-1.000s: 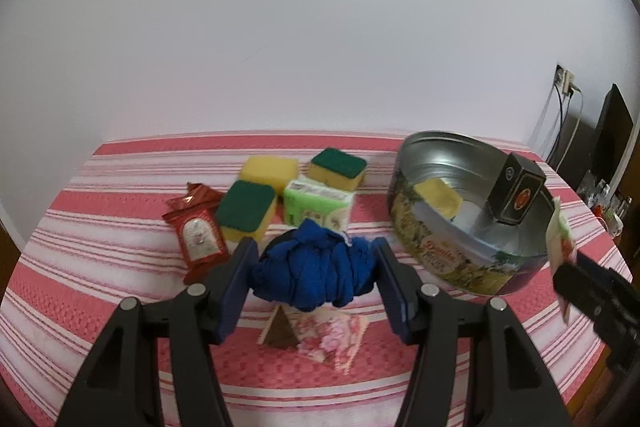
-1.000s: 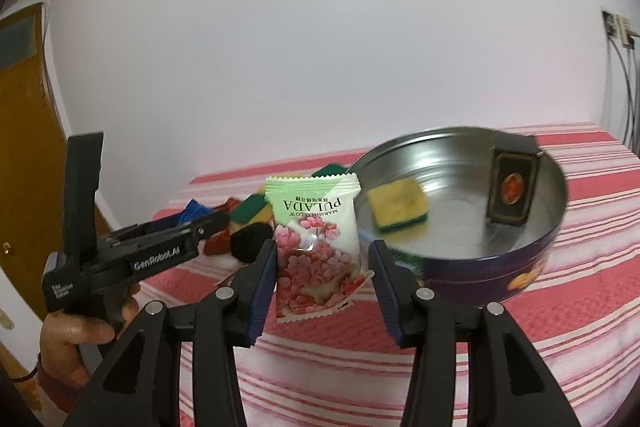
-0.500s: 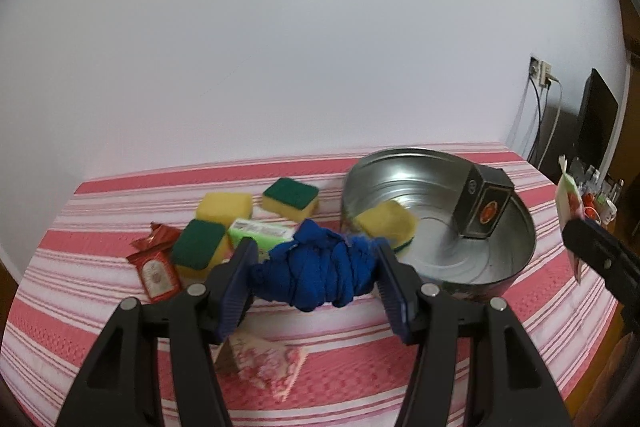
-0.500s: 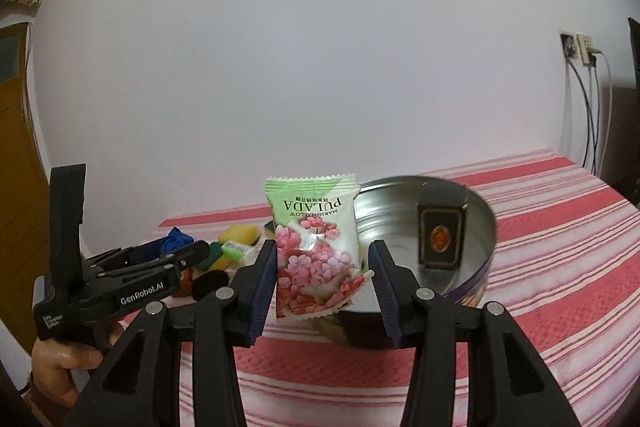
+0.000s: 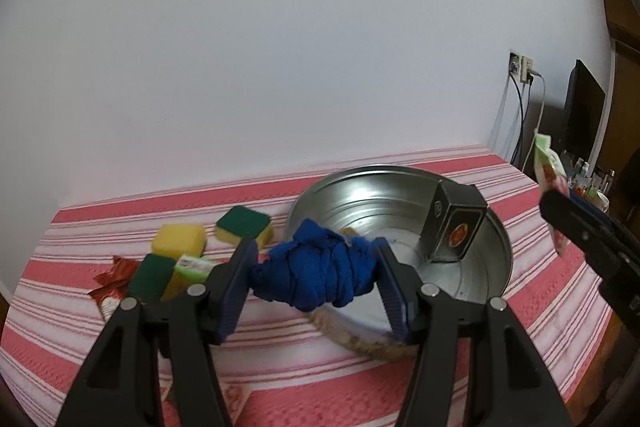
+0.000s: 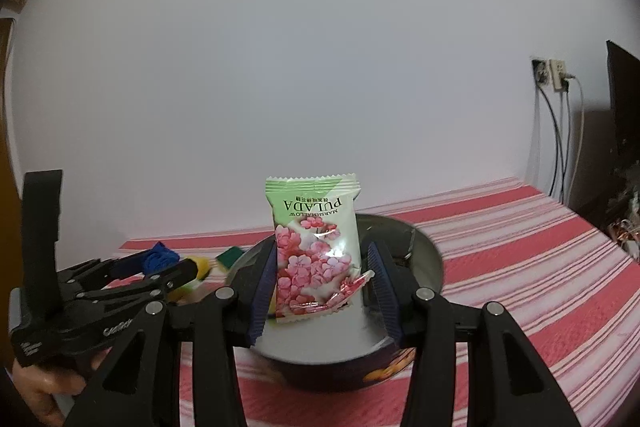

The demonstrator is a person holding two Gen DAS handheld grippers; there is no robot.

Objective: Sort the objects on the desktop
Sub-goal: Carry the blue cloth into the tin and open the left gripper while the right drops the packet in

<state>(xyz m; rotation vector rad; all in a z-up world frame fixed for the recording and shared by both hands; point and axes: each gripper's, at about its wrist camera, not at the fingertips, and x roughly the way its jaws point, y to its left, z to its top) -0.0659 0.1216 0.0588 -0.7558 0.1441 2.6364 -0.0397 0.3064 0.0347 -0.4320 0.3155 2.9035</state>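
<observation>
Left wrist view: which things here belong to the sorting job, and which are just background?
Part of the job:
- knotted blue cloth, held in the left gripper
- green-and-pink marshmallow packet, held in the right gripper
- round metal tin
- dark card box inside the tin
- yellow-and-green sponges
- red foil sachet

Just there:
- wall socket with cables
- dark monitor

wall (image 5: 280, 47): plain white | socket (image 6: 554, 74): on the wall at right, cables hang down | monitor (image 5: 582, 115): dark, beside the socket | door (image 6: 6, 99): brown, far left
</observation>
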